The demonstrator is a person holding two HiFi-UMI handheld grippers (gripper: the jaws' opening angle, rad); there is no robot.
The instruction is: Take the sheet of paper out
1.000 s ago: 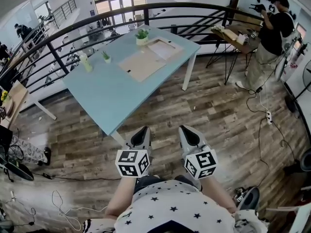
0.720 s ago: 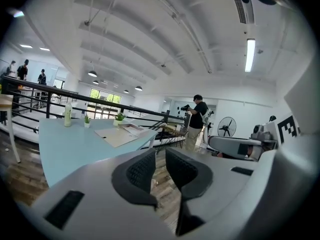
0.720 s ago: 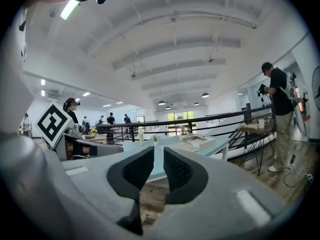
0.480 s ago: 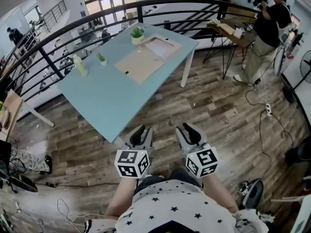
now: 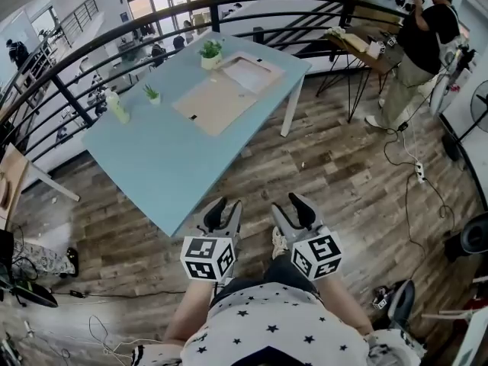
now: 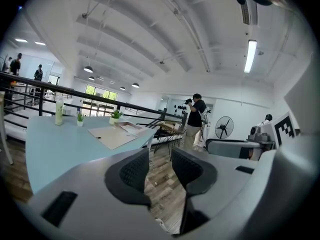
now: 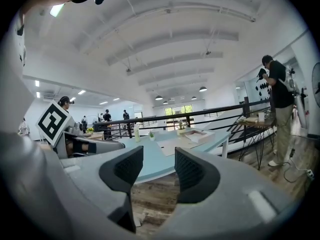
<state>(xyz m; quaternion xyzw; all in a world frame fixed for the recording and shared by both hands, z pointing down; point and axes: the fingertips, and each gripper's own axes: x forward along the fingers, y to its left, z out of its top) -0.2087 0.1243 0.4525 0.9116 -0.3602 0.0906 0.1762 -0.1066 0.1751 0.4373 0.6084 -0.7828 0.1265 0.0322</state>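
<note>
A large tan envelope [image 5: 216, 102] lies flat on the far half of a light blue table [image 5: 152, 166]. Beside it sits a shallow tan-rimmed tray with a white sheet [image 5: 248, 73] in it. Both show small in the left gripper view, the envelope [image 6: 112, 135] near the table's far end, and in the right gripper view the envelope [image 7: 174, 143] lies before the tray [image 7: 198, 133]. My left gripper [image 5: 226, 209] and right gripper [image 5: 290, 207] hang side by side over the wooden floor, short of the table's near corner. Their jaws are opening, with nothing between them [image 6: 159, 156] [image 7: 159, 159].
Two small potted plants [image 5: 210, 52] [image 5: 152, 94] and a pale green bottle [image 5: 117, 107] stand along the table's far edge. A curved black railing [image 5: 91, 44] runs behind it. A person [image 5: 423, 44] stands at a wooden desk [image 5: 358, 46] at the back right. Cables [image 5: 412, 166] trail over the floor there.
Both grippers' jaws have gone from shut to spread apart. The table's near corner has come closer to them in the head view.
</note>
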